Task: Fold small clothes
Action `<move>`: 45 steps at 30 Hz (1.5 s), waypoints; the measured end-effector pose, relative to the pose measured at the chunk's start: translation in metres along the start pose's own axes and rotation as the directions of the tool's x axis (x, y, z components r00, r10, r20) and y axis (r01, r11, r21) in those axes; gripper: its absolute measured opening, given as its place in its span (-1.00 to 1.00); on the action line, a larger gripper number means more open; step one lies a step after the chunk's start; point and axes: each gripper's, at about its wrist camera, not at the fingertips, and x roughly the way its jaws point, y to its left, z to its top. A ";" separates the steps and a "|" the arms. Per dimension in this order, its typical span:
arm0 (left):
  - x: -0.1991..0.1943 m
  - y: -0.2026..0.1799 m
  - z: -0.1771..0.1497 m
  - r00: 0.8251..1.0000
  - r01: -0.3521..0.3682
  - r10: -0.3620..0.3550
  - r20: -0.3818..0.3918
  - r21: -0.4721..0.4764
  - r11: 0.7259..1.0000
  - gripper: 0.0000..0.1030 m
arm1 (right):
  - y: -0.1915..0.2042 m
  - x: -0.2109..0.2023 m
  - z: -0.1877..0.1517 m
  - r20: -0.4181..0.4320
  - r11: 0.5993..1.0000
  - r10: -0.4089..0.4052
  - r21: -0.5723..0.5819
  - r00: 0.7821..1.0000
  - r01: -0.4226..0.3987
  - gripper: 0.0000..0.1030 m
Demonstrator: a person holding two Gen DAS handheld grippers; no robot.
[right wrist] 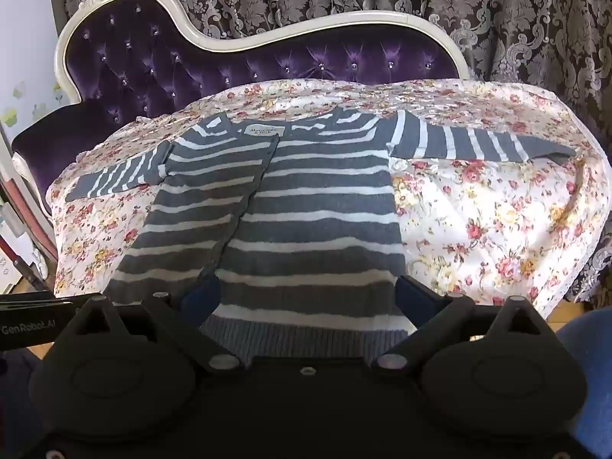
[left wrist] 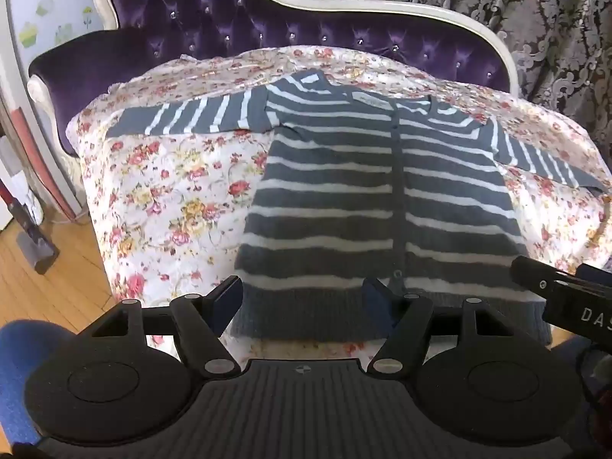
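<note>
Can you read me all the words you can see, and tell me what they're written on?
"GenRobot.AI": on the left claw's black body, seen from the right wrist.
"DAS": cut off at the picture's edge, on the right claw's body.
Cardigan neck label: two lines, too blurred to read.

"GenRobot.AI" on left claw (right wrist: 26, 319)

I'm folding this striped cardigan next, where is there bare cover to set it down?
Two bare patches of floral cover: one beside the cardigan below its right sleeve, one on the opposite side below the left sleeve. The middle is taken, with both grippers at the hem.
</note>
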 end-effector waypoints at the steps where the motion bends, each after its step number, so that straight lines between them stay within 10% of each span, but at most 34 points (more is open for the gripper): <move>1: -0.001 -0.001 0.000 1.000 -0.002 0.002 0.004 0.001 1.000 0.31 | 0.000 0.000 0.000 -0.002 1.000 0.002 0.001 1.000 -0.002 0.90; 45: -0.006 -0.003 -0.007 1.000 0.002 -0.002 -0.012 0.013 1.000 0.31 | -0.005 -0.006 -0.011 -0.012 0.999 -0.006 0.042 1.000 0.007 0.90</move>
